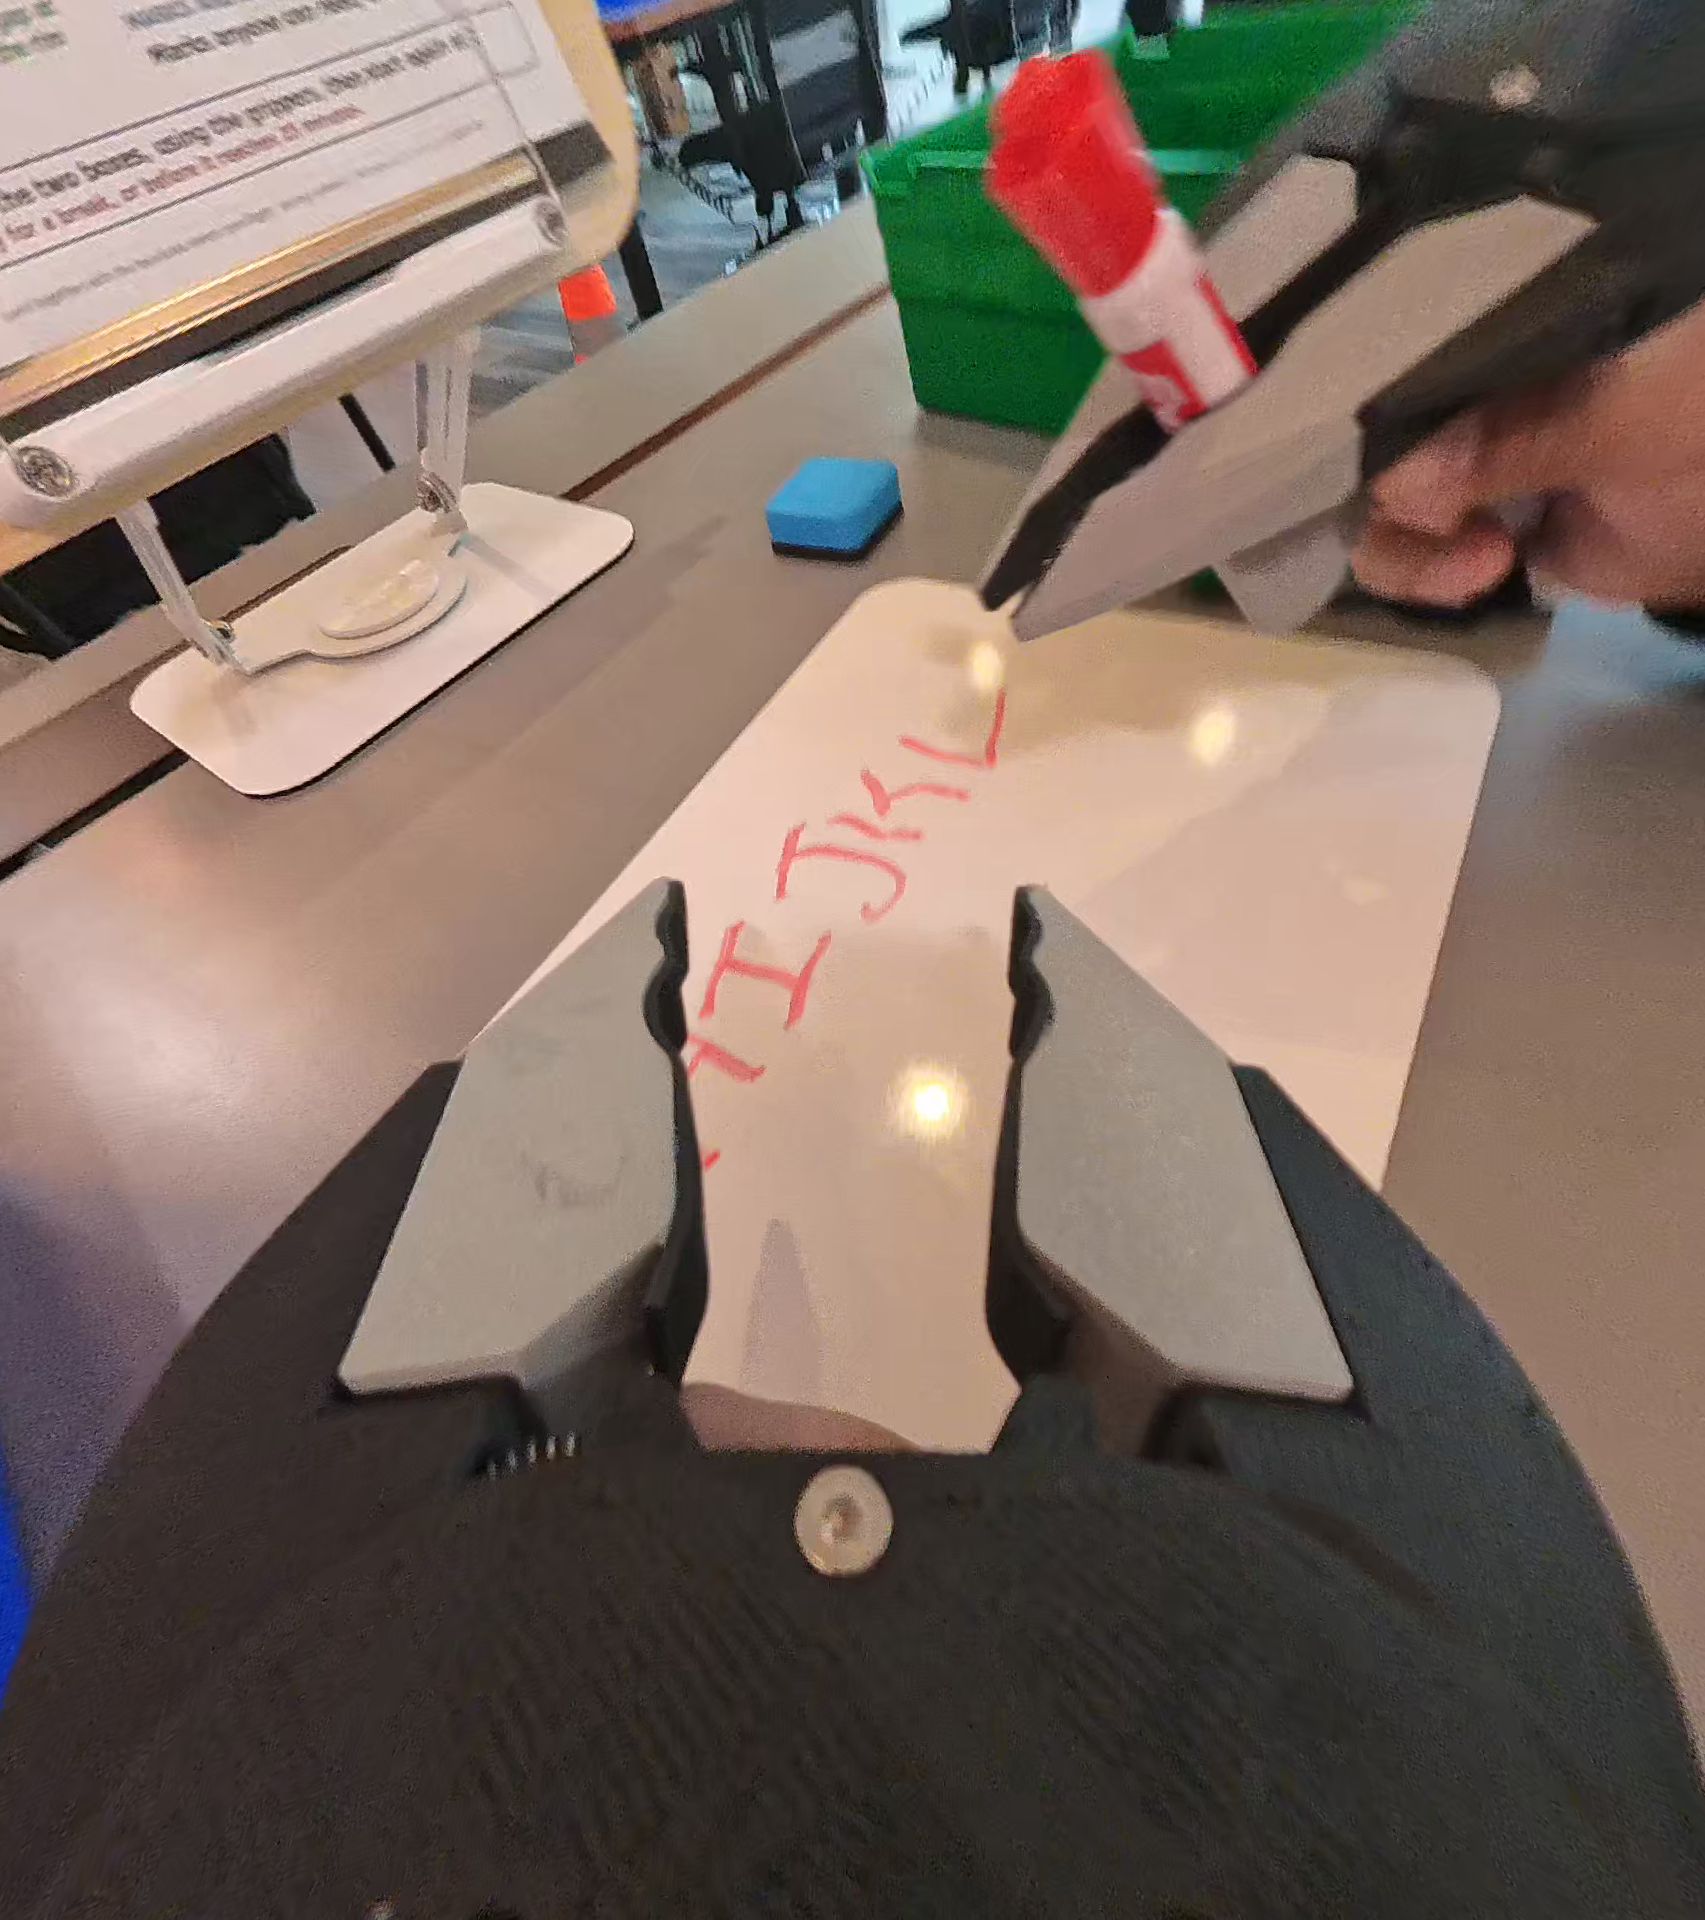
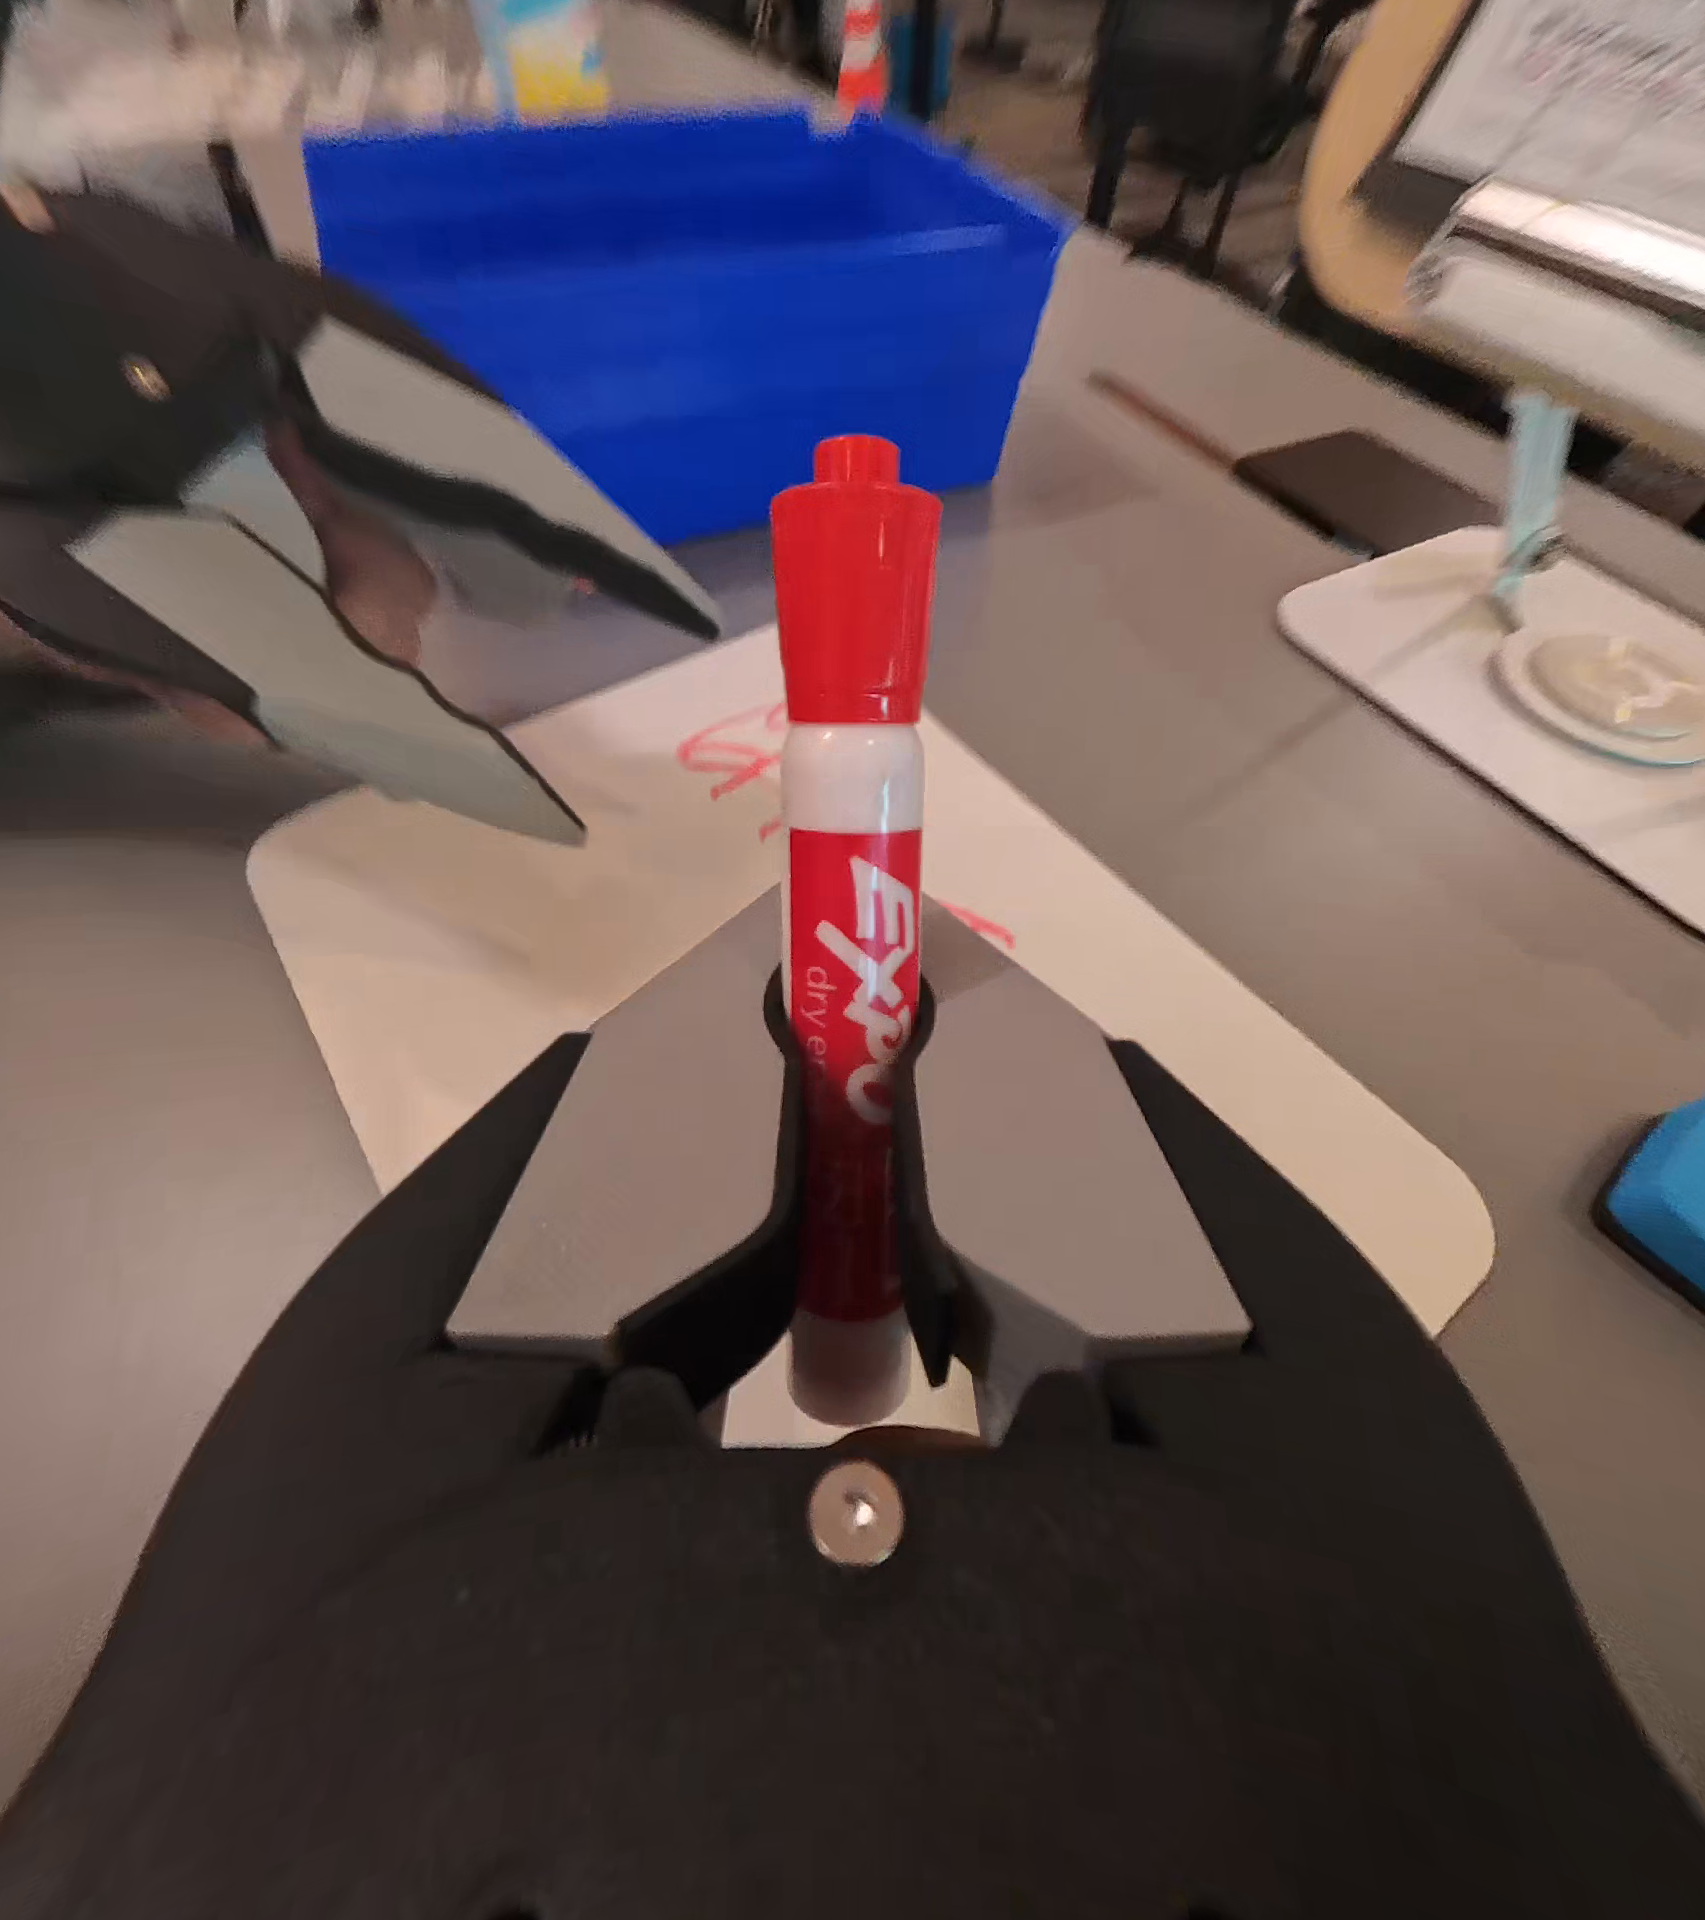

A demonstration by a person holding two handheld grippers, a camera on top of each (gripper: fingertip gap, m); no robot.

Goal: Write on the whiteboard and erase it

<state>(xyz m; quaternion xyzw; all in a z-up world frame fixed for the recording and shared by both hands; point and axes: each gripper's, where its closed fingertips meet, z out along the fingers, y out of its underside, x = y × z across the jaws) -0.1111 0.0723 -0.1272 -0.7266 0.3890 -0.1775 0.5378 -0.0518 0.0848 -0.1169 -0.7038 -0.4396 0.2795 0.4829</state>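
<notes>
Whiteboard (image 1: 1191,883) lies flat on the surface (image 1: 204,1018), directly beneath both tools and bearing a row of red lettering. Left tool (image 1: 843,935) hovers over it, released and empty. Right tool (image 2: 853,1023) is clenched on the red marker (image 2: 853,831), cap end up. Writing looks near its end; erasing comes next, which calls for fetching the blue eraser (image 1: 832,507) beyond the board's far corner.

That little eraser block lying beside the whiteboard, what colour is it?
The eraser is blue on top with a black base, clearest in the left wrist view.
</notes>
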